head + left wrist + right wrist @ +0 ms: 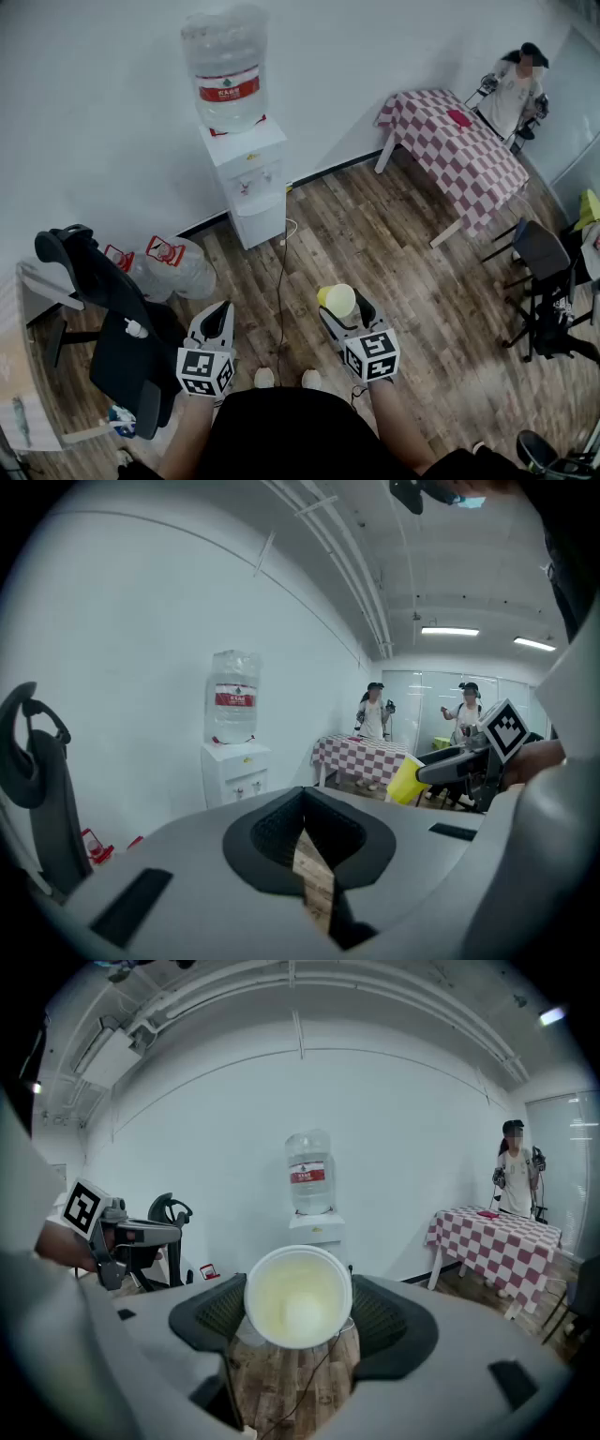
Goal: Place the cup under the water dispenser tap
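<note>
The cup (337,300) is showing yellow, the water dispenser (253,183) white under a clear, red-labelled bottle (225,56), and the tablecloth (459,155) is showing red-and-white checks.

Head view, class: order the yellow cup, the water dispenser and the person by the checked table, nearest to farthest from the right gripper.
1. yellow cup, clamped in the right gripper.
2. water dispenser, ahead, to its left.
3. person, far right corner, beyond the checked table.
</note>
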The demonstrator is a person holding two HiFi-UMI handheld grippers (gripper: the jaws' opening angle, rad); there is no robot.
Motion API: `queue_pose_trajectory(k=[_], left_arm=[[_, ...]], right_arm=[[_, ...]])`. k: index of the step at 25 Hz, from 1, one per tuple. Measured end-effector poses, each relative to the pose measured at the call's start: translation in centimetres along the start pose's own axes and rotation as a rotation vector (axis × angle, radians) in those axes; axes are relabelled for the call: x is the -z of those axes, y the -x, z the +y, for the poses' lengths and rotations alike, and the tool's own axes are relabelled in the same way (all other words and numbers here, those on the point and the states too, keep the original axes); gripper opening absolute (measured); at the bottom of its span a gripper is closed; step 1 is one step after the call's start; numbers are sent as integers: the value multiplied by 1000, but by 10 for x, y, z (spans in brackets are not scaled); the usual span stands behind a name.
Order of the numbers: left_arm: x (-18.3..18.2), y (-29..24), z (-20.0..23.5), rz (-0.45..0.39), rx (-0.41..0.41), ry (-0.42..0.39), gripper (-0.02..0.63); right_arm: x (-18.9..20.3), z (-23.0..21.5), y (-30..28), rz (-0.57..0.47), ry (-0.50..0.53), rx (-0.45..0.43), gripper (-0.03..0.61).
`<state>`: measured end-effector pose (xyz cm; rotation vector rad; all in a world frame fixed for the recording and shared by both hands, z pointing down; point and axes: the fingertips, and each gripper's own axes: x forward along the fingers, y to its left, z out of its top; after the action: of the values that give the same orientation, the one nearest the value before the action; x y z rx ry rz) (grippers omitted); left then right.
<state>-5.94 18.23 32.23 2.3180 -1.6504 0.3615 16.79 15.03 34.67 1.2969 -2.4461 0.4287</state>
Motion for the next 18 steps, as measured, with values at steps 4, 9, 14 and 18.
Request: queue_pose_trajectory(k=[4,9,14,18], left_arm=[[-1,5,-9,-2,-3,2,14],[1,9,-7,-10,-8,4,14],[2,12,-1,-19,3,7,14],[5,14,10,-22,19,11,14]], right_arm=[[1,-7,7,-3,0,3,362],[0,-5,8,-11,-3,3,362],[-1,-1,10,-14,-1,26,364],[2,5,10,-6,-3,48,364]])
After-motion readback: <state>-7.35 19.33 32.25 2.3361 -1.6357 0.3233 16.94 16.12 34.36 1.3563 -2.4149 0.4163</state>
